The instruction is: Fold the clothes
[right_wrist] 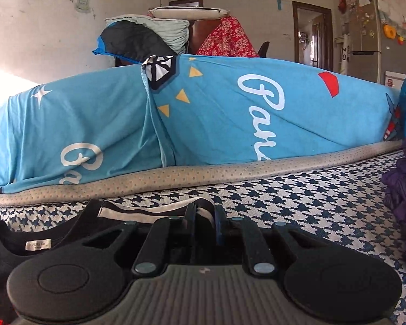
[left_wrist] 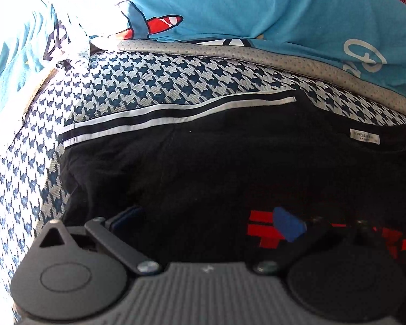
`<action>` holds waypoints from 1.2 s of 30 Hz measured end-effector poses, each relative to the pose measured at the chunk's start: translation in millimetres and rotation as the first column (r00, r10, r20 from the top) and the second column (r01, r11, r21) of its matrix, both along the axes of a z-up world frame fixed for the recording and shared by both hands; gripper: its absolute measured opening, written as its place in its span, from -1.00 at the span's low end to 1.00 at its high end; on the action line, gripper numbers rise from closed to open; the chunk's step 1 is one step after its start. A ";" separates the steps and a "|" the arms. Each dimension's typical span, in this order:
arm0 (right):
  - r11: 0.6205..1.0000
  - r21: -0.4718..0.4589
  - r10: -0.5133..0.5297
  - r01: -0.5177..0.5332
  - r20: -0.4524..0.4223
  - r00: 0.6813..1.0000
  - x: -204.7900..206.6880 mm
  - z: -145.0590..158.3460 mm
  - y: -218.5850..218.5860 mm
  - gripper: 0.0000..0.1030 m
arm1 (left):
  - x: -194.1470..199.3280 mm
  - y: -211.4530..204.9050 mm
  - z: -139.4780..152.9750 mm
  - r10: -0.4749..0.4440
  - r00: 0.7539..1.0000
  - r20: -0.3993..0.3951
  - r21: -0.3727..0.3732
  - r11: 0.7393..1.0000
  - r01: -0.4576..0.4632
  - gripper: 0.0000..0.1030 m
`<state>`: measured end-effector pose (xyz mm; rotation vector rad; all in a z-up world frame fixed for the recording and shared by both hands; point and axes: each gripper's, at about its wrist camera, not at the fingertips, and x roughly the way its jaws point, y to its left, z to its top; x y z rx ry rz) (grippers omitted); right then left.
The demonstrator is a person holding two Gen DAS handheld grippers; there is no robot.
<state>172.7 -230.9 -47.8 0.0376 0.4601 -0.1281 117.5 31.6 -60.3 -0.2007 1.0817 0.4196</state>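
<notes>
A black shirt (left_wrist: 203, 162) with a red print lies flat on the houndstooth cover (left_wrist: 149, 81). Its neck label (left_wrist: 364, 136) points right, and a sleeve with white stripes (left_wrist: 176, 113) stretches along its far edge. My left gripper (left_wrist: 208, 220) hovers over the shirt's body, open, its blue pads (left_wrist: 287, 224) wide apart with nothing between them. In the right wrist view the same shirt (right_wrist: 2, 246) lies at lower left. My right gripper (right_wrist: 205, 219) is shut on the end of the other striped sleeve (right_wrist: 149, 212), whose cloth shows between the narrow fingers.
A blue sheet with white lettering (right_wrist: 230, 113) drapes over a long raised ridge behind the cover, edged by a grey dotted border (right_wrist: 230, 173). A purple garment (right_wrist: 403, 189) is heaped at the right. Pillows and clothes (right_wrist: 149, 35) are piled beyond; a fridge (right_wrist: 376, 27) stands far right.
</notes>
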 end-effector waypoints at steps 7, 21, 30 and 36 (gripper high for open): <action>0.984 0.175 0.047 -0.041 -0.031 0.998 -0.5 6.6 -15.1 -0.45 | -3.8 1.8 3.2 0.001 1.000 -0.003 -0.005 1.000 -0.001 1.00; 0.970 0.237 -0.029 0.054 -0.107 0.994 -59.7 34.5 -51.8 -0.21 | -25.5 -11.1 11.7 -0.033 0.999 0.008 -0.026 0.999 0.033 1.00; 0.911 0.383 -0.091 0.150 -0.168 0.982 -119.9 36.6 -108.8 -0.16 | -44.4 -20.1 21.5 -0.055 0.998 0.030 -0.024 0.998 0.055 1.00; 0.846 0.485 -0.125 0.220 -0.220 0.967 -137.9 26.1 -138.3 -0.13 | -44.6 -27.8 21.6 -0.073 0.997 0.024 -0.003 0.997 0.073 1.00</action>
